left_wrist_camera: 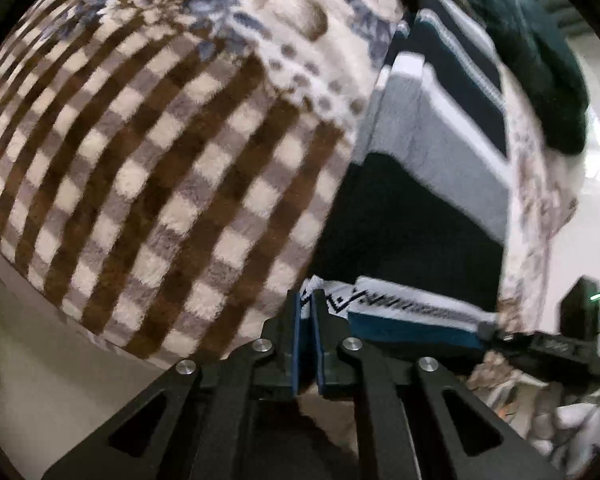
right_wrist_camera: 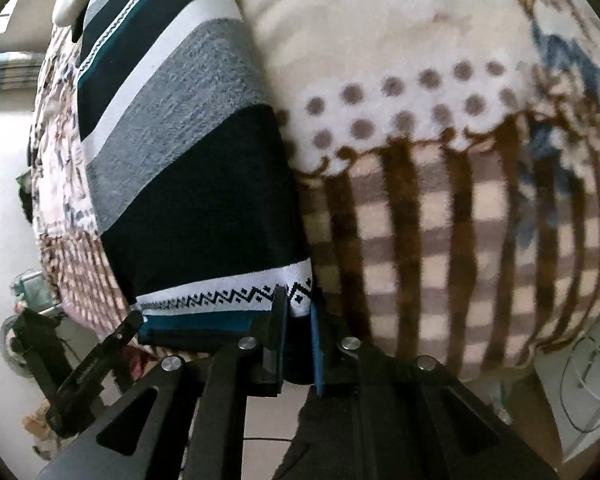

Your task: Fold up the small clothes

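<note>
left gripper (left_wrist_camera: 309,300): jaws pinched on the near hem corner of the striped knit sweater (left_wrist_camera: 432,184) | right gripper (right_wrist_camera: 296,300): clamped on the other hem corner | sweater: flat ahead of the fingers on plaid blanket (right_wrist_camera: 480,240) | risk: shallow bites may slip; fleece may drag and bunch the fold

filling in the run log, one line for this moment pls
step: grip hem corners | left gripper: shut on striped garment | right gripper: shut on striped garment | surface: checked blanket
</note>
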Available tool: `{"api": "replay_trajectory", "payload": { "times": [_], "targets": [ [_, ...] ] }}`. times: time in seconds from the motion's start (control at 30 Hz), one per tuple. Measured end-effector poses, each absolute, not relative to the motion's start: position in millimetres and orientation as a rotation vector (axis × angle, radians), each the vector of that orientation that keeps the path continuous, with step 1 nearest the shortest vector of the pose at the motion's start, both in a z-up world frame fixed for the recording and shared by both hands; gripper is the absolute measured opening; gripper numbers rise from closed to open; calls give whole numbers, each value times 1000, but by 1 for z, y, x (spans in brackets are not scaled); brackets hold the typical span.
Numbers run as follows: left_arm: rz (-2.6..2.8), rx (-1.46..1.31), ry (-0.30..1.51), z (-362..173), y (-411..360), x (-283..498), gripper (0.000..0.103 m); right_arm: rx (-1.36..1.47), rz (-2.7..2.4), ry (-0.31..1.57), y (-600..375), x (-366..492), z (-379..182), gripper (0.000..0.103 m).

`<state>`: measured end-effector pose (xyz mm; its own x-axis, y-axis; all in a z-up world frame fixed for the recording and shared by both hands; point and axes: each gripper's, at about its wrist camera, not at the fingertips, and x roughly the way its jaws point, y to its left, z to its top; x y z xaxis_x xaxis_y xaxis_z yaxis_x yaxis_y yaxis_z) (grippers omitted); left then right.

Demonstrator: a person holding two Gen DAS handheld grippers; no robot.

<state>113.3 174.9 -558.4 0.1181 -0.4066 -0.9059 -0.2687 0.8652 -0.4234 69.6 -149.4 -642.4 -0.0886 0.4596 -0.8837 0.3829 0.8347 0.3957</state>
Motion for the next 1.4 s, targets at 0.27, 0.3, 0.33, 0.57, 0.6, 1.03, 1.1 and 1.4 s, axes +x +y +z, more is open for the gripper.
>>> {"api": "replay_trajectory", "payload": {
  "times": [0.27,0.3,0.33,0.57,0.6,1.03,1.1,1.4],
  "targets": [
    [-253,-747,1446,-576,187,119,63,855,185,1654,-168,52,-661,61],
    [-268,-726,1489,-588,180,121,63,875,195,1655,-169,48,-668,61],
    [-278,-713,1504,-594,173,122,63,898,198,1655,-170,47,-675,61],
    [-259,-613,1444,-572,160,115,9,1022,186,1559,-164,45,-674,17],
    [-258,-629,1431,-563,161,114,9,1017,191,1540,-162,46,-665,16],
    [-359,-793,1178,-441,166,226,9,964,296,1279,-167,147,-522,14],
    [-383,-797,1142,-436,158,269,9,964,295,1245,-169,189,-511,14],
    [-404,-820,1106,-479,145,522,19,899,240,1106,-179,448,-520,17]
  ]
}}
